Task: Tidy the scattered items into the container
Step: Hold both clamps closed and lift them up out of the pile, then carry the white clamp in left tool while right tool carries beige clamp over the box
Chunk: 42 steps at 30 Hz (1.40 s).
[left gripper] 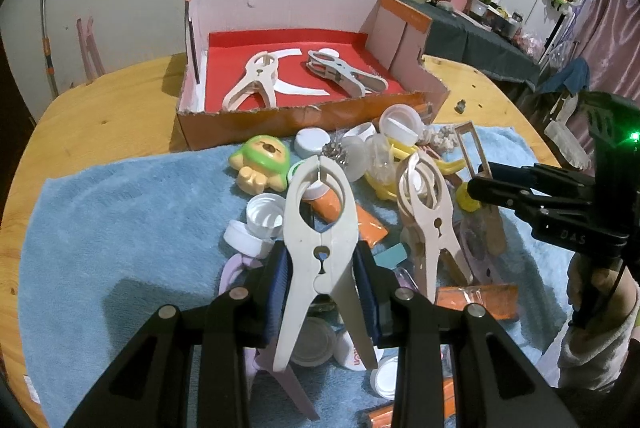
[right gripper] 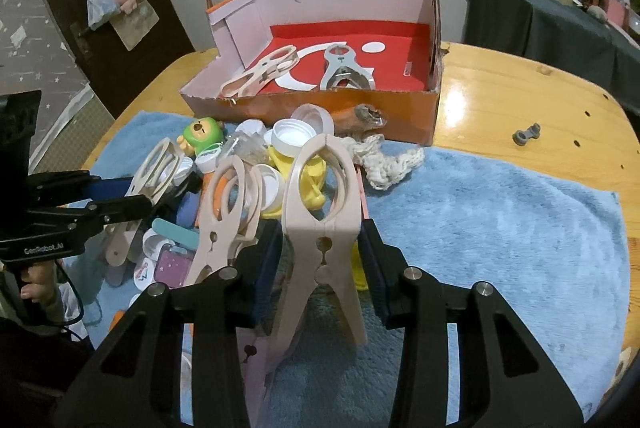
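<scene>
My left claw [left gripper: 322, 264] grips a white clip [left gripper: 320, 224]; my right claw [right gripper: 322, 256] grips a pink clip [right gripper: 320, 212]. Both hang over the towel's clutter. I judge the carry comes next: clear the cardboard box [left gripper: 304, 116] wall, release beside its two clips.

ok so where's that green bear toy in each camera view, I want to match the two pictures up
Left wrist view: the green bear toy lies left of center on the blue towel, just in front of the cardboard box.
Right wrist view: the green bear toy sits upper left of center, near the box's front left corner.
Shared landmark: the cardboard box with its red floor.
</scene>
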Available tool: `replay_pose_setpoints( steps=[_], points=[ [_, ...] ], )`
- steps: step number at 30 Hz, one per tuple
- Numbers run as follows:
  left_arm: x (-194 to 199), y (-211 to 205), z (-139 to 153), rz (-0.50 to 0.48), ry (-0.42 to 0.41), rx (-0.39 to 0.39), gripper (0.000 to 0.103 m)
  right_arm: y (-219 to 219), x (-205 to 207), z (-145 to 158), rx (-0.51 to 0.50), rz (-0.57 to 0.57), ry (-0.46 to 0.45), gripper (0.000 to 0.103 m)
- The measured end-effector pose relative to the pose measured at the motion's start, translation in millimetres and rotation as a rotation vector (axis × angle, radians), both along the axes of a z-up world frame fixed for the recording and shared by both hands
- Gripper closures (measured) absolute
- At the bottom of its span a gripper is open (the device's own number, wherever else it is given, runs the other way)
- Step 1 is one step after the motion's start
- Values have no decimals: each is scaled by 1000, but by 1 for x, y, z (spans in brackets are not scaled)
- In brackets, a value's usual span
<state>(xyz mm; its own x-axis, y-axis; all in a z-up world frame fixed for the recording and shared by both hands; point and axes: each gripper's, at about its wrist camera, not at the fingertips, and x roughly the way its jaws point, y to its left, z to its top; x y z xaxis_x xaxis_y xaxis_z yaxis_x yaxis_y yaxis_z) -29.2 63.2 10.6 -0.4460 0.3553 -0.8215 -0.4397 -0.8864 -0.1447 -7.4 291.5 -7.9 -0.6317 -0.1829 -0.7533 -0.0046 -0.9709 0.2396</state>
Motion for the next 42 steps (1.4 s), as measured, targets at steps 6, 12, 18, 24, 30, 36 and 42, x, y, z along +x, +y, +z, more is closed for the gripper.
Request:
replay_pose_setpoints(
  steps=[6,12,18,24,30,36,42],
  points=[
    [0,-2,6,-1,11,11,68,-2,0,9,17,1,10,65],
    [0,-4,7,-5,15,17,68,-5,2,12,21,-4,17,65],
    [0,-6,9,1,17,26,68,-7,2,19,35,1,26,65],
    [0,-6,12,-6,23,33,68,-9,2,23,44,1,32,65],
    [-1,-7,17,-7,33,41,68,-11,4,33,60,2,45,65],
    [-1,-8,24,-13,47,50,68,-12,4,41,75,-4,56,68],
    [-1,-10,30,-14,57,59,68,-15,3,47,88,0,65,68]
  ],
)
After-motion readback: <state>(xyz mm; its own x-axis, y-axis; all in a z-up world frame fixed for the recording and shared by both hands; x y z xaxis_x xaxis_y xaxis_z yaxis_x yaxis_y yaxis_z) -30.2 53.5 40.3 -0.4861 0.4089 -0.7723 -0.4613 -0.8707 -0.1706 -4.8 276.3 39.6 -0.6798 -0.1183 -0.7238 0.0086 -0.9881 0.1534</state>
